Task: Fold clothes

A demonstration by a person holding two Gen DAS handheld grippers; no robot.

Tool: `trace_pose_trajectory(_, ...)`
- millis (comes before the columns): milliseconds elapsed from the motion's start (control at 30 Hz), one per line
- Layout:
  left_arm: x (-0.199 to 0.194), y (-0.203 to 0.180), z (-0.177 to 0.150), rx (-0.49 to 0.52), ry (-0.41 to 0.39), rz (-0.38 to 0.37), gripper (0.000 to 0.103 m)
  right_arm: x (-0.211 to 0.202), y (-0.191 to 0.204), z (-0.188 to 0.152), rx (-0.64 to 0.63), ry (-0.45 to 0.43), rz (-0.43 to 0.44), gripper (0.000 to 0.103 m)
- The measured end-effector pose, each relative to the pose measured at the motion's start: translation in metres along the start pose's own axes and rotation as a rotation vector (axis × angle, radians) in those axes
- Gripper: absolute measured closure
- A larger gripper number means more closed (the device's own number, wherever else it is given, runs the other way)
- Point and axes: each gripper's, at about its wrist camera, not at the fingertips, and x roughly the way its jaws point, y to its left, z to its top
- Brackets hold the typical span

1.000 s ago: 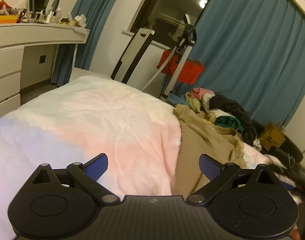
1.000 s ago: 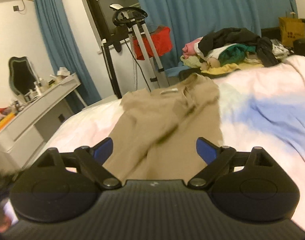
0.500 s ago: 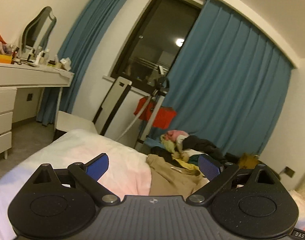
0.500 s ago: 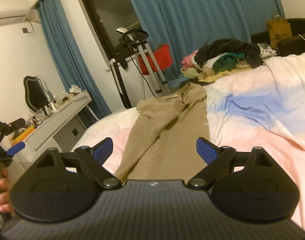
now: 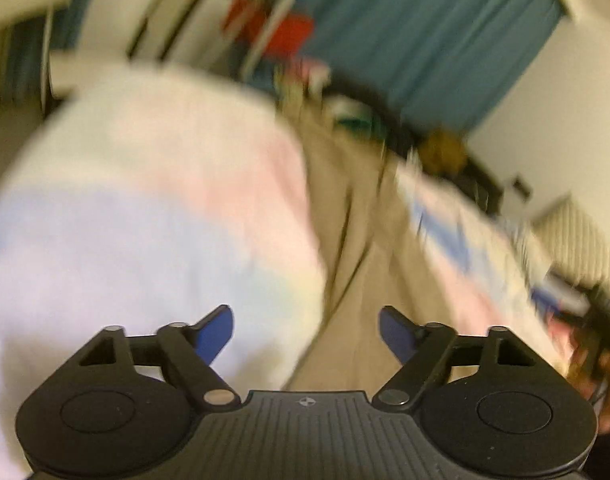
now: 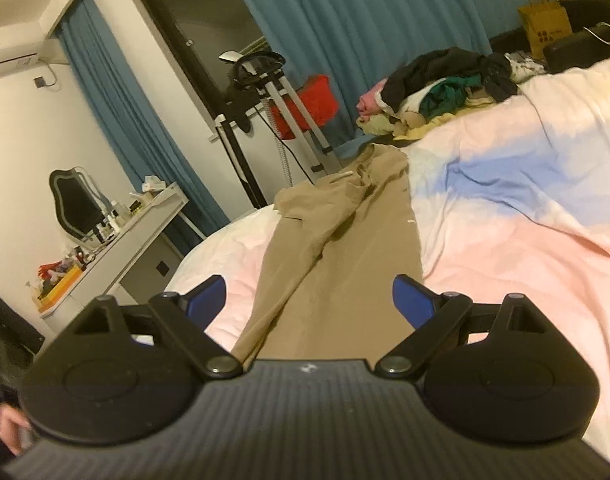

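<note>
Pastel bedding in pink, white and blue covers the bed, and a pair of tan trousers lies stretched lengthwise along it, running away from both cameras.

Nearest in the right wrist view, the right gripper hangs above the near end of the trousers with its blue-tipped fingers spread wide and nothing between them; the tan cloth passes under the gap. Beyond that, the trousers narrow toward a rumpled waistband at the far edge of the bed. Just past the waistband and to its right sits a pile of mixed clothes, dark, green, pink and pale yellow. Left of the trousers, off the bed, stands a white dresser crowded with small bottles and a mirror. Behind the far end of the trousers a stand carries a red cloth, and blue curtains hang along the wall.

The left wrist view is heavily blurred. The left gripper is over the bed with its fingers also wide apart and empty, its right finger above the trousers and its left finger over the bedding beside them. Farther off, the clothes pile and curtains show only as smears.
</note>
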Motion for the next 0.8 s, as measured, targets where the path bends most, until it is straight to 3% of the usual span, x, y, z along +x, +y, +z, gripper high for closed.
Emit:
trace_pose_trajectory(67, 0.02, 0.008, -0.007, 0.022, 0.059, 0.003, 0.042, 0.001, -0.006, -0.001, 0.015, 0.007, -0.011, 0.011)
trace_pose_trajectory(200, 0.042, 0.021, -0.012, 0.047, 0.111, -0.052, 0.051, 0.009, -0.017, -0.005, 0.042, 0.036, -0.042, 0.011)
trace_pose_trajectory(300, 0.045, 0.013, -0.014, 0.124, 0.148, -0.078, 0.075, 0.021, -0.022, -0.007, 0.067, 0.068, -0.051, 0.011)
trace_pose_trajectory(367, 0.046, 0.005, -0.015, 0.203, 0.179, -0.068, 0.099, 0.028, -0.025, -0.008, 0.082, 0.087, -0.051, 0.011)
trace_pose_trajectory(467, 0.038, -0.017, -0.019, 0.312, 0.173, -0.045, 0.1, 0.033, -0.025, -0.01, 0.093, 0.108, -0.046, 0.011)
trace_pose_trajectory(633, -0.001, -0.085, -0.028, 0.56, 0.059, 0.033, 0.1, 0.028, -0.028, -0.011, 0.101, 0.108, -0.06, 0.011)
trace_pose_trajectory(800, -0.012, -0.152, -0.043, 0.687, -0.03, 0.026, 0.1, 0.017, -0.03, -0.006, 0.13, 0.081, -0.054, 0.011)
